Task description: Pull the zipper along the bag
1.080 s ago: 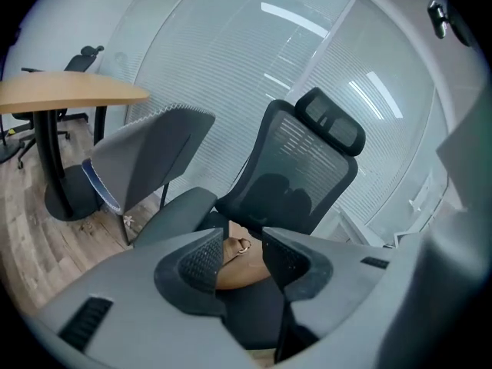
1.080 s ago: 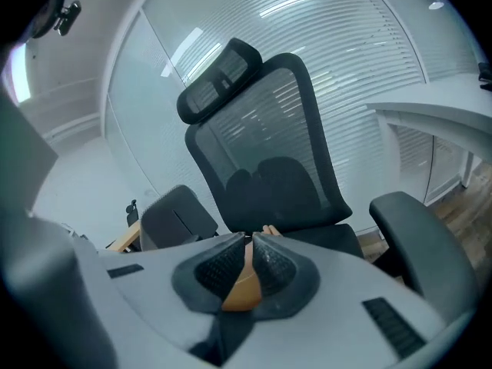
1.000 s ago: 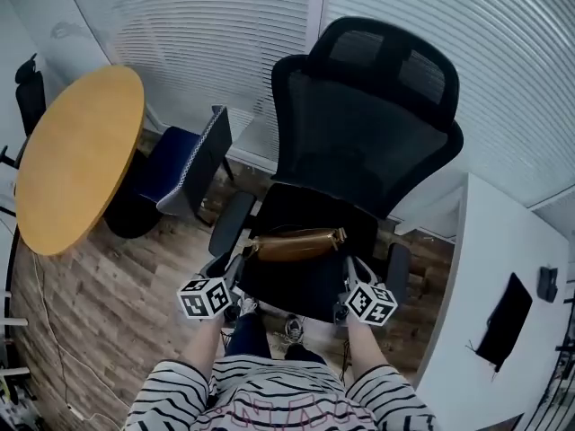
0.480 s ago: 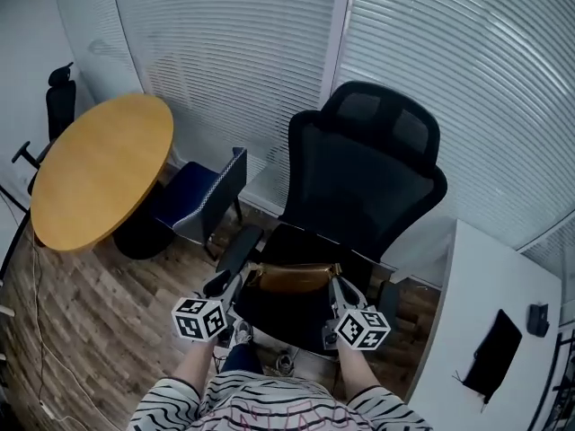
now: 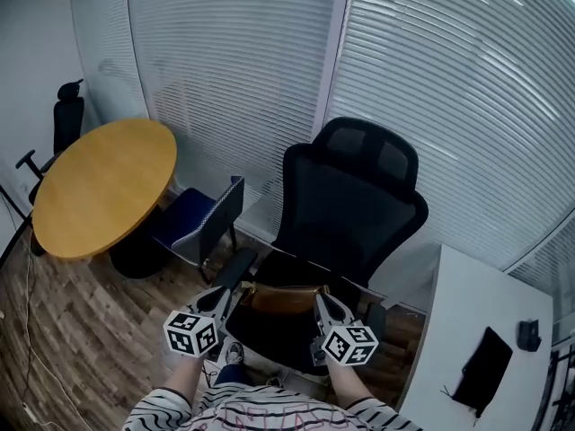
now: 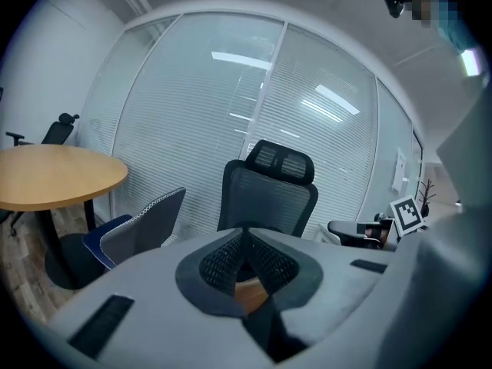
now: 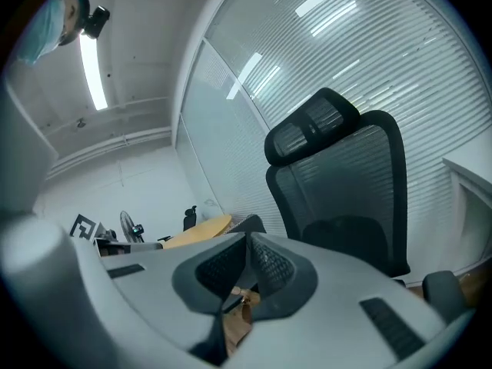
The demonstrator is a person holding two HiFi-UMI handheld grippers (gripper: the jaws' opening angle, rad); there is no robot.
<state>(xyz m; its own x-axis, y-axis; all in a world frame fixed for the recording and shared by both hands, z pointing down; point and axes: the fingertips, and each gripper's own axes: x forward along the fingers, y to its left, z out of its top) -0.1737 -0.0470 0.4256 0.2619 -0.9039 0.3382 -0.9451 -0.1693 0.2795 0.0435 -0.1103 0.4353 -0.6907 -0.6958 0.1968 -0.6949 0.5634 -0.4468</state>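
A brown bag (image 5: 286, 296) lies across the seat of a black mesh office chair (image 5: 350, 200). My left gripper (image 5: 225, 294) hovers by the bag's left end and my right gripper (image 5: 320, 302) by its right end, both above the seat's front. In the left gripper view the left gripper (image 6: 246, 231) has just been closing and its tips now meet with nothing between them. A bit of the brown bag (image 6: 250, 292) shows below them. In the right gripper view the right gripper (image 7: 248, 238) is shut too, with only a brown patch showing through the gap beneath.
A round wooden table (image 5: 103, 187) stands at the left with a blue chair (image 5: 198, 218) beside it. A white desk (image 5: 476, 303) with a black object (image 5: 476, 371) is at the right. Window blinds run behind the chair. The floor is wood planks.
Both grippers have risen and drawn back from the bag's ends, and the head view now looks from higher up. The bag stays on the seat.
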